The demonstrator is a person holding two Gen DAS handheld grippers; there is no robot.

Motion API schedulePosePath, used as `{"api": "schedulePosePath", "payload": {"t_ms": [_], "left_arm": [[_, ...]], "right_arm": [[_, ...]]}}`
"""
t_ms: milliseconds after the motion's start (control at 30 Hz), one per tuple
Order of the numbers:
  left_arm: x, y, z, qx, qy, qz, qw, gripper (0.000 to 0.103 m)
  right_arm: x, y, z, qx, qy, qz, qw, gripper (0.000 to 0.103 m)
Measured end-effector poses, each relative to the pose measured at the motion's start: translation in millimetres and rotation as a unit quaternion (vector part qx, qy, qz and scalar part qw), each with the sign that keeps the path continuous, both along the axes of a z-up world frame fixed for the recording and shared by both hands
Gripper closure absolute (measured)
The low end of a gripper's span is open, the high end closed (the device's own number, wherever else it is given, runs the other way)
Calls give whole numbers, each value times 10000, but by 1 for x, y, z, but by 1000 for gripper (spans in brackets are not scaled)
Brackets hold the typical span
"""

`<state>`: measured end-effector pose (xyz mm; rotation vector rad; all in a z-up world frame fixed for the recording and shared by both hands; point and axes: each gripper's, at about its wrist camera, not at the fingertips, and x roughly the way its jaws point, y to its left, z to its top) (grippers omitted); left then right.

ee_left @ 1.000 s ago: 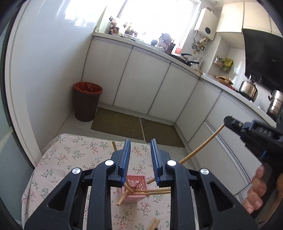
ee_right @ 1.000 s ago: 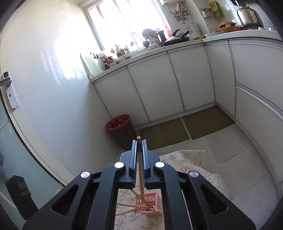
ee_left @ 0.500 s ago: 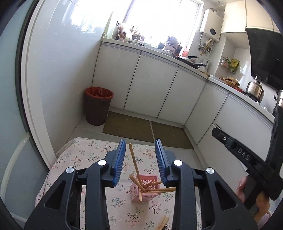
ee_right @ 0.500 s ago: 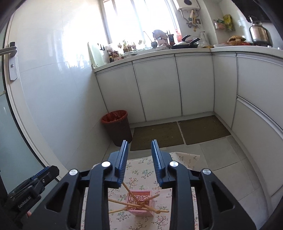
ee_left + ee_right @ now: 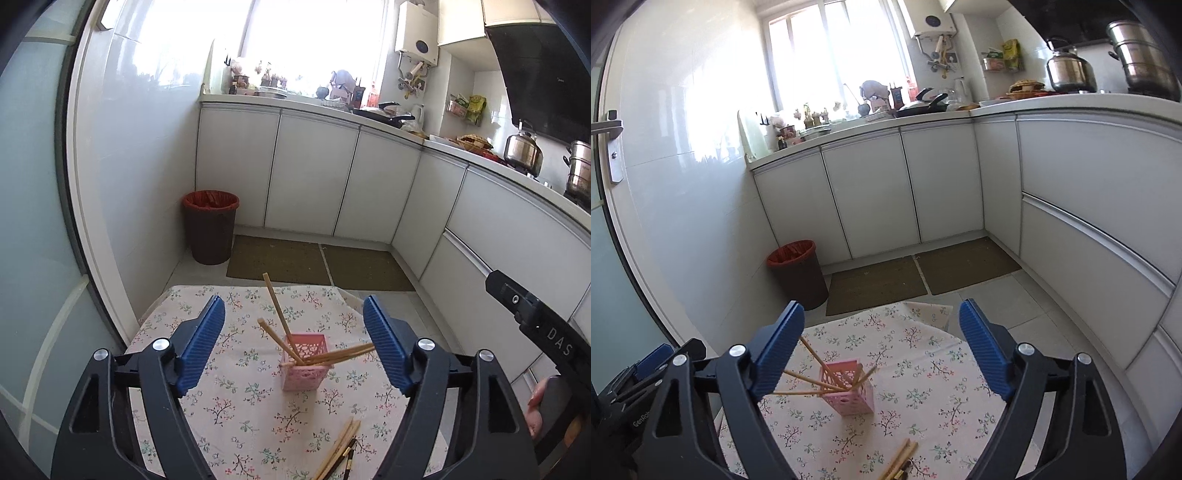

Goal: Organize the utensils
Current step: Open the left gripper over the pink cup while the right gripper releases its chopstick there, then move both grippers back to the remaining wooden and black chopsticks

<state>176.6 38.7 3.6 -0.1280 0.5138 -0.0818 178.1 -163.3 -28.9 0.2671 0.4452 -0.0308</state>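
Note:
A pink perforated holder (image 5: 304, 363) (image 5: 849, 391) stands on the flowered tablecloth (image 5: 236, 406) with several wooden chopsticks (image 5: 279, 319) (image 5: 812, 352) leaning out of it. More chopsticks (image 5: 338, 452) (image 5: 899, 459) lie loose on the cloth near the front edge. My left gripper (image 5: 293, 347) hangs above and behind the holder, jaws opening wide, nothing between the pads. My right gripper (image 5: 881, 352) is likewise over the table with jaws opening and nothing held; its body shows at the right edge of the left wrist view with a hand on it.
A dark bin (image 5: 211, 227) with a red liner stands on the floor by the white cabinets (image 5: 314, 177). Two brown mats (image 5: 280, 260) lie beyond the table. Pots and a kettle (image 5: 1067, 72) crowd the counter at the right.
The right gripper has let go of the chopstick it held, which now leans in the pink holder. Both grippers have opened wide and drawn back from the holder.

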Motion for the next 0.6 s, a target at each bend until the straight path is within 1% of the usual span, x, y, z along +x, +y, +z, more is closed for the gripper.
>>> {"api": "schedulePosePath", "payload": {"t_ms": [67, 133, 267, 367, 467, 600], "left_arm": [[-5, -4, -9, 39, 101, -11, 9999, 22], [-6, -7, -18, 76, 263, -62, 9996, 22], [-8, -12, -36, 155, 539, -100, 9984, 14], [-7, -18, -48, 214, 720, -162, 9970, 12], [-4, -27, -61, 321, 898, -214, 9952, 8], [3, -38, -82, 525, 1190, -329, 9910, 7]], "right_arm": [[-11, -8, -8, 172, 91, -20, 9998, 10], [-19, -16, -20, 267, 268, -40, 9993, 7], [-30, -28, -53, 205, 717, -95, 9972, 7], [-33, -38, -83, 146, 1110, -155, 9936, 7], [-32, -47, -110, 181, 1487, -178, 9886, 7], [-30, -58, -140, 366, 1875, -191, 9814, 7]]}}
